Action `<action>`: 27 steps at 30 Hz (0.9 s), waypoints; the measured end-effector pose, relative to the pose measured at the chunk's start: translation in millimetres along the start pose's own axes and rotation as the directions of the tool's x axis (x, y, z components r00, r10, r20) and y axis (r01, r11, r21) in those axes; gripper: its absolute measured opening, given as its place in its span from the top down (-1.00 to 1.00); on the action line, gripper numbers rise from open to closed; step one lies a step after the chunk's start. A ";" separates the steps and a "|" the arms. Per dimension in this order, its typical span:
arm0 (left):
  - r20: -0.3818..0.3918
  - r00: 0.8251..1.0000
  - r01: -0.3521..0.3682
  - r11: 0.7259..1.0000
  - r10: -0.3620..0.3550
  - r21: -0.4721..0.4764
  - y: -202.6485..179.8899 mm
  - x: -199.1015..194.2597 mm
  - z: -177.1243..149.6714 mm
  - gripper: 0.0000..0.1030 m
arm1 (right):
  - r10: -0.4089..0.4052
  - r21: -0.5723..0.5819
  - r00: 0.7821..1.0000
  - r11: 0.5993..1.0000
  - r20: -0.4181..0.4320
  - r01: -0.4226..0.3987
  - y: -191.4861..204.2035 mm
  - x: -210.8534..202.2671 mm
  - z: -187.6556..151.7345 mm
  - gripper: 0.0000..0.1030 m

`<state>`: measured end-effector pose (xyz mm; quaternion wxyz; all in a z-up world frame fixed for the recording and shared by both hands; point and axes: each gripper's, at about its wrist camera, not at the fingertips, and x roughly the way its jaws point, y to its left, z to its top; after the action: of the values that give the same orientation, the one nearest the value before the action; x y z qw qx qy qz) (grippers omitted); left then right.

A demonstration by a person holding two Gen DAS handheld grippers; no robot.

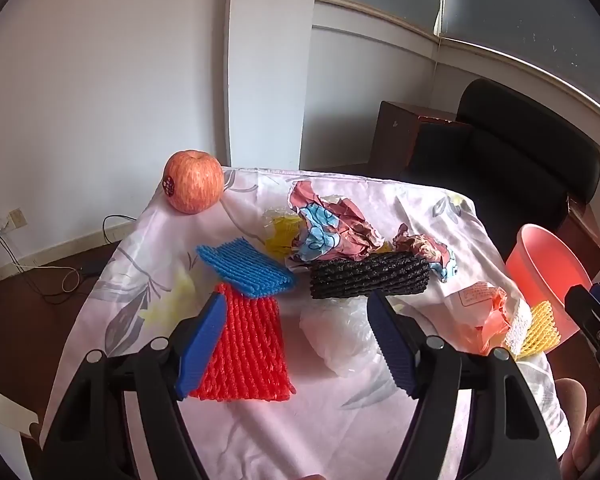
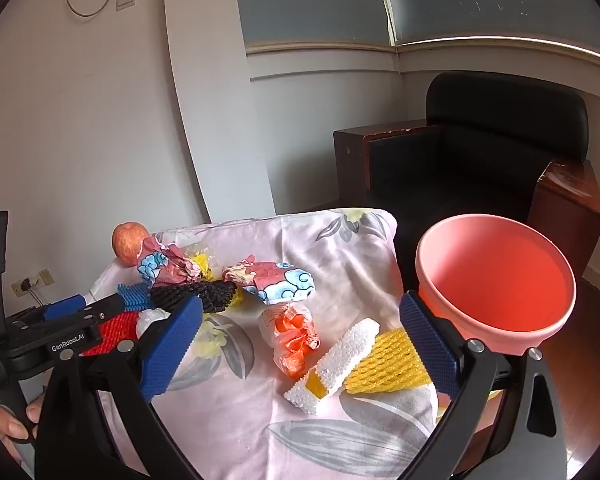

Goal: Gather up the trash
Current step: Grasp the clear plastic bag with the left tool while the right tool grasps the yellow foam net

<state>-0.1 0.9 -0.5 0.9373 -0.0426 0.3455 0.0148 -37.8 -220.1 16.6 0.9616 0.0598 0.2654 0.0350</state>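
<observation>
Trash lies scattered on a floral tablecloth (image 1: 340, 432): a red foam net (image 1: 248, 344), a blue foam net (image 1: 246, 268), a black foam net (image 1: 370, 276), crumpled printed paper (image 1: 328, 228), a white plastic wad (image 1: 340, 340). My left gripper (image 1: 300, 344) hovers open over the red net and the white wad, holding nothing. In the right wrist view, a white foam net (image 2: 340, 356), a yellow foam net (image 2: 388, 364) and an orange-and-white wrapper (image 2: 296, 340) lie between the spread fingers of my right gripper (image 2: 300, 344), which is open and empty. A pink bin (image 2: 496, 284) stands at the table's right edge.
An apple (image 1: 194, 186) sits at the far left corner of the table. A black armchair (image 2: 500, 140) with wooden sides stands behind the table. A person's hand (image 2: 16, 424) holds the left gripper's handle. Cables lie on the floor at the left.
</observation>
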 end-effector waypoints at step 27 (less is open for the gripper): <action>-0.134 0.982 0.143 0.987 -0.132 0.074 -24.9 28.8 -16.9 -0.06 | 0.008 0.020 0.993 1.000 -0.119 -0.006 -39.8 5.4 -32.1 -0.90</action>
<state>12.2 -25.4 -30.3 0.9129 -0.0281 0.4017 -0.0672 -48.2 -255.8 -18.8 0.9433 0.0679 0.3226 0.0392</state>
